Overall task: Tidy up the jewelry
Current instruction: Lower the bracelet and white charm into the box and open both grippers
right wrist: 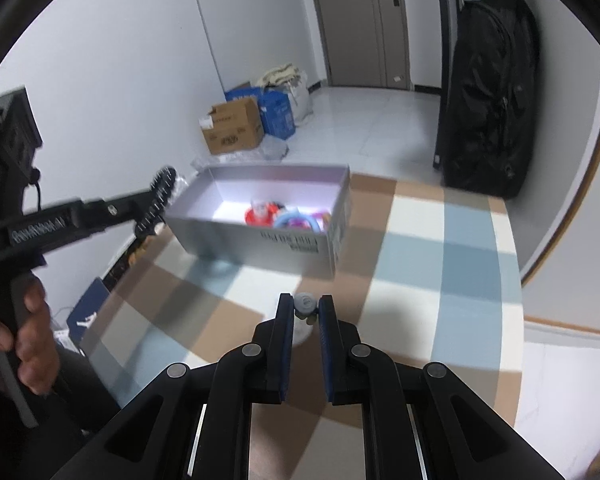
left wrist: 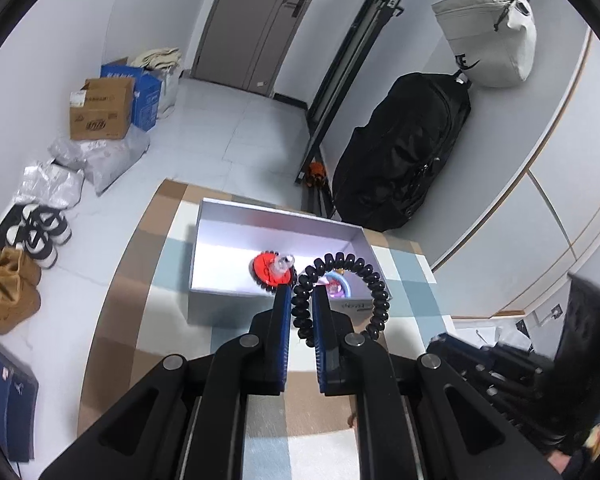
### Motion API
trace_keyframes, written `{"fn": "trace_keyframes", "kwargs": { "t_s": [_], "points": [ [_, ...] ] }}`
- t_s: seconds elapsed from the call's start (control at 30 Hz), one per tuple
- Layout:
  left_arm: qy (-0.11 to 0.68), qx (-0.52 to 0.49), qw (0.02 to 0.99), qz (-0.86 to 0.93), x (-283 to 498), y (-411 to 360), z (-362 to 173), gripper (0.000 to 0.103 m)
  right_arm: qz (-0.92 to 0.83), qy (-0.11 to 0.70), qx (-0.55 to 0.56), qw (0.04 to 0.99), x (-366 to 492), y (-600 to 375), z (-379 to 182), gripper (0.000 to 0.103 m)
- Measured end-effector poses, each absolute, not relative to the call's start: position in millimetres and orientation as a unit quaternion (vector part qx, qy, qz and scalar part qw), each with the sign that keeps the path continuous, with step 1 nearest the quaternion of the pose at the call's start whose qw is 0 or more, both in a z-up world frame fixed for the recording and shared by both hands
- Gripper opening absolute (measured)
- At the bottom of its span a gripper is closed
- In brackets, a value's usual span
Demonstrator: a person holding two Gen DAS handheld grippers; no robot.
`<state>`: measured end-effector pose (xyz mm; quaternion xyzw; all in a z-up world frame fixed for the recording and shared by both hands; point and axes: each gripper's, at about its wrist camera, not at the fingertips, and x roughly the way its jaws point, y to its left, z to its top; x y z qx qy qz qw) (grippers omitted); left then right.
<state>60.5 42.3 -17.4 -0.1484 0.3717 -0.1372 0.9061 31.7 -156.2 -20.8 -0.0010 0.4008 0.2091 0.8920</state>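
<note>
A black spiral hair tie (left wrist: pixel 342 292) hangs as a beaded loop from the left hand-held gripper (left wrist: pixel 302 294), whose 2 blue-padded fingers are pinched narrow on one side of the coil. The loop is held above the near edge of an open grey box (left wrist: pixel 220 248) and arches out to the right of the fingers. Inside the box lie a red round piece (left wrist: pixel 266 270) with a small clear item on top, and beside it a blue and pink ring-shaped piece (left wrist: pixel 338 284), partly hidden behind the coil.

The right hand-held gripper (right wrist: pixel 306 310) is closed tight on a small grey rounded bead or stud (right wrist: pixel 305 304), caught right at its fingertips; what exactly it is cannot be told. It is held over the checked brown, blue and white cloth (right wrist: pixel 420 248) covering the surface, well short of the box (right wrist: pixel 260 236). From this view the left hand-held gripper (right wrist: pixel 156 200) reaches in from the left towards the box's left end, with a person's hand (right wrist: pixel 28 340) wrapped around its handle.

Further out, on the tiled floor, stand cardboard boxes (left wrist: pixel 100 108), plastic bags and pairs of shoes (left wrist: pixel 40 232). A large black bag (left wrist: pixel 404 152) leans against the wall by a door (left wrist: pixel 256 20), with a pale bag (left wrist: pixel 488 36) above it.
</note>
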Motion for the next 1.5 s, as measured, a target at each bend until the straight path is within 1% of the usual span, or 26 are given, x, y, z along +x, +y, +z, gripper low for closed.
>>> {"fn": "trace_keyframes", "kwargs": {
  "t_s": [0.1,0.57,0.93,1.1,1.5],
  "points": [
    [0.388,-0.161,0.898,-0.132,74,44,-24,0.006,0.219,0.394,0.007,0.893,42,-151,-13,0.011],
    [0.405,-0.198,0.884,-0.124,112,48,-31,0.006,0.27,0.383,0.057,0.882,105,-130,0,0.011],
    [0.416,-0.169,0.888,-0.1,128,41,-37,0.006,0.29,0.395,0.083,0.868,144,-127,-20,0.011],
    [0.433,-0.172,0.88,-0.095,135,40,-46,0.006,0.296,0.407,0.096,0.859,153,-131,-29,0.012],
    [0.436,-0.164,0.88,-0.093,137,34,-47,0.006,0.297,0.424,0.115,0.848,163,-134,-39,0.013]
  ]
}}
